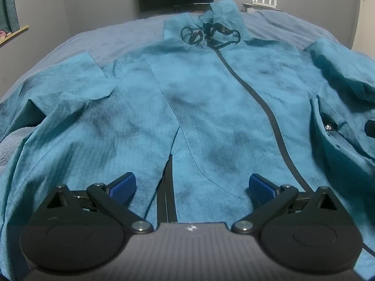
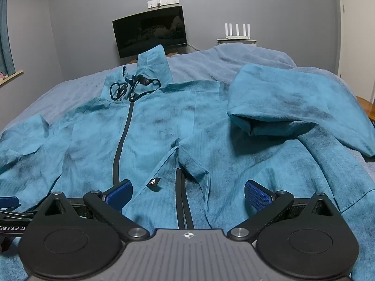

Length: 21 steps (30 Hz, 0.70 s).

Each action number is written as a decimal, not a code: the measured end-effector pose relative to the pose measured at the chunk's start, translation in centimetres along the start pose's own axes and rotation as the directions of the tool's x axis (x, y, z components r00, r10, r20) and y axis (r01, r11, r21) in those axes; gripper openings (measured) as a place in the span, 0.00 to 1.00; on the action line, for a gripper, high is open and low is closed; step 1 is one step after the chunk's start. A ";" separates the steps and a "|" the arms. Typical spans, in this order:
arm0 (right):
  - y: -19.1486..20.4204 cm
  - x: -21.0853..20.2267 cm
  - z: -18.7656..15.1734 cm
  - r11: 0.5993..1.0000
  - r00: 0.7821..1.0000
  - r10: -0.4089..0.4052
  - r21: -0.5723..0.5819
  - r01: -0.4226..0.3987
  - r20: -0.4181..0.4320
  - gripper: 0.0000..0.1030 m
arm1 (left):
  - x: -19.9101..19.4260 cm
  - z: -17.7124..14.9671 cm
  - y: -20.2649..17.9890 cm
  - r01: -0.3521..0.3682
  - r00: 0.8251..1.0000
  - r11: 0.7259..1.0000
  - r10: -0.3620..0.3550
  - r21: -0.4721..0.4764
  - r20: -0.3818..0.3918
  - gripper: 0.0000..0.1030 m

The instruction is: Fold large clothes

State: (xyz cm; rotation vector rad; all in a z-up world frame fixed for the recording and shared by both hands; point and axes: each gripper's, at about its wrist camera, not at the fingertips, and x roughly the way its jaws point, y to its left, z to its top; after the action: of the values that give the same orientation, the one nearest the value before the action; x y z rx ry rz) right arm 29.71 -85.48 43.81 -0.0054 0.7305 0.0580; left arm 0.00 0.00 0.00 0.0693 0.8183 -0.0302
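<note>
Teal jacket (image 1: 211, 107) flat, bed (image 1: 117, 39), both grippers wide

Jacket (image 1: 211, 107) lies on bed (image 1: 112, 37), monitor (image 2: 150, 31) behind.

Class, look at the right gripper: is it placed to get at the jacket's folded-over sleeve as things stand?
Probably yes. The right gripper is open and holds nothing, and the sleeve lies uncovered on top of the jacket, ahead and to the right, with nothing between.
</note>
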 end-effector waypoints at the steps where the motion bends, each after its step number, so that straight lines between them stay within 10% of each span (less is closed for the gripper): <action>1: 0.0 0.0 0.0 1.000 1.000 0.000 0.000 0.000 -0.001 1.00 | 0.0 0.0 0.0 0.000 1.000 1.000 0.000 0.000 0.000 1.00; 21: 0.0 0.1 -0.2 1.000 1.000 0.000 0.000 0.000 -0.004 1.00 | 0.0 -0.1 0.0 0.000 1.000 1.000 0.000 0.000 0.001 1.00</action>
State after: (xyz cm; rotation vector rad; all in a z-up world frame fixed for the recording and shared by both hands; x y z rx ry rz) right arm 29.69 -85.51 43.59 -0.0055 0.7348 0.0582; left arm -0.05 0.02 -0.09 0.0688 0.8174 -0.0304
